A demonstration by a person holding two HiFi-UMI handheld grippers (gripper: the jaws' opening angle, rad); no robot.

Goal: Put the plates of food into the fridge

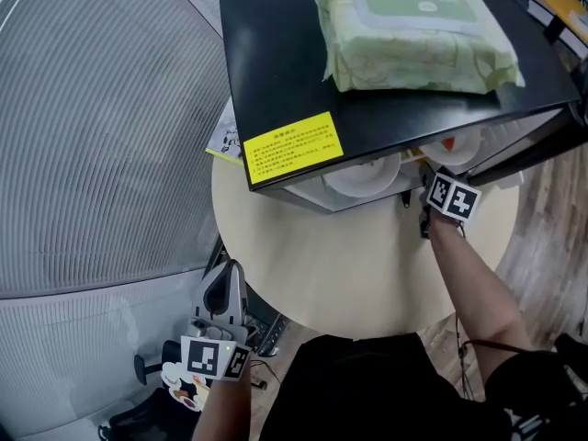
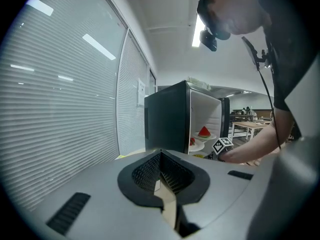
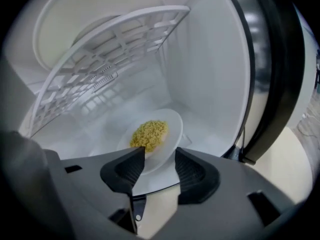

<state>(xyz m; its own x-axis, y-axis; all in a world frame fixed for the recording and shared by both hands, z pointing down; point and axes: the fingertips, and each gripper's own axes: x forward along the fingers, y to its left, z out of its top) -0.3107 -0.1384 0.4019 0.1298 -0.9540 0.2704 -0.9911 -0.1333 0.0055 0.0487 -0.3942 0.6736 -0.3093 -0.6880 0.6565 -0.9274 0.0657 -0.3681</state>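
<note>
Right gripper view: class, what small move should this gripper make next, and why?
Probably draw the right gripper straight back out of the fridge. Its jaws stand apart around the rim of the plate of yellow food, which already lies on the fridge floor, so backing away level should leave the plate where it is.

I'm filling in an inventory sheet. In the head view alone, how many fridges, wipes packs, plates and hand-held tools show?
fridge: 1
wipes pack: 1
plates: 2
tools, the left tool and the right tool: 2
Total: 6
</note>
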